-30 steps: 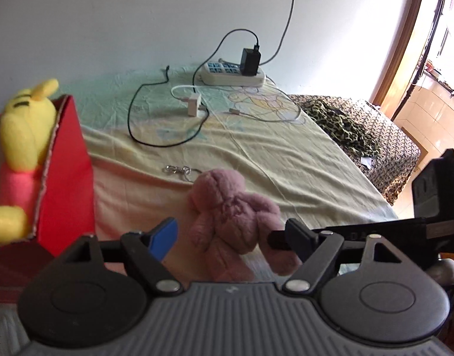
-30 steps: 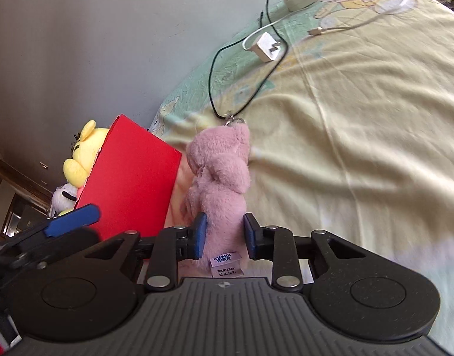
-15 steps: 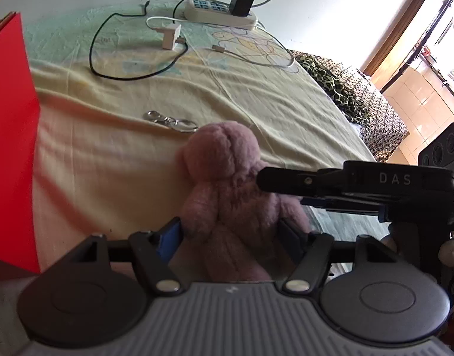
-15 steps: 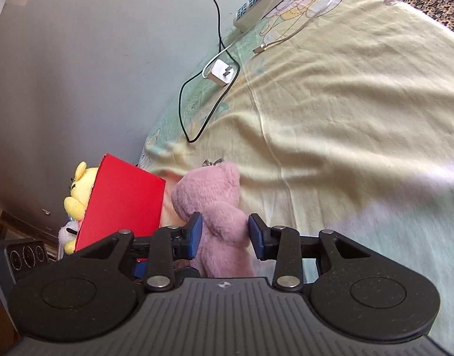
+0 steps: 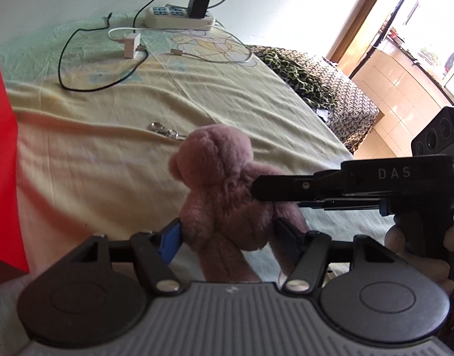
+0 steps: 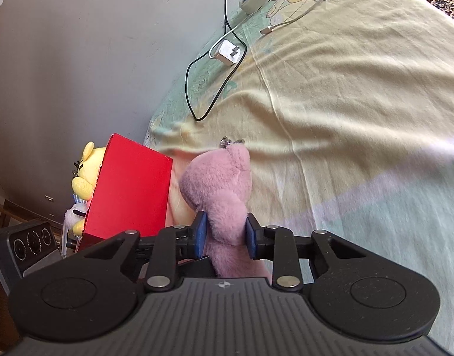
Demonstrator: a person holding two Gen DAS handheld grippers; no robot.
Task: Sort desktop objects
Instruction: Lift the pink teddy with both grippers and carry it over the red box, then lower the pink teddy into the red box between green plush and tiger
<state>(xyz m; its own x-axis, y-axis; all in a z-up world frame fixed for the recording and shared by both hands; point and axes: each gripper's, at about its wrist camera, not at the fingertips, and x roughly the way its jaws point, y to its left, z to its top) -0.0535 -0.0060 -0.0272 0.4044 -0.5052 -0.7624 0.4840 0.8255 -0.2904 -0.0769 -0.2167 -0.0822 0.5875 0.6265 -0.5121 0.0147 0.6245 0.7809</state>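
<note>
My right gripper (image 6: 225, 234) and left gripper (image 5: 227, 237) both clamp the bear (image 6: 219, 190); box (image 6: 129, 190) at 9 o'clock.

You get strong daylight from the window (image 5: 428, 29), which is blown out with glare; fisheye bending warps the edges, and the pink plush toy (image 5: 224, 195) looks soft.

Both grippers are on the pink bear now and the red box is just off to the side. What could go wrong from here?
1. The right gripper is shut on the pink bear while the left gripper brackets its lower body; pulling apart could stretch seams.
2. The keyring on the bear's head may snag the sheet folds.
3. The red box already holds a yellow plush; the bear may catch its rim.
</note>
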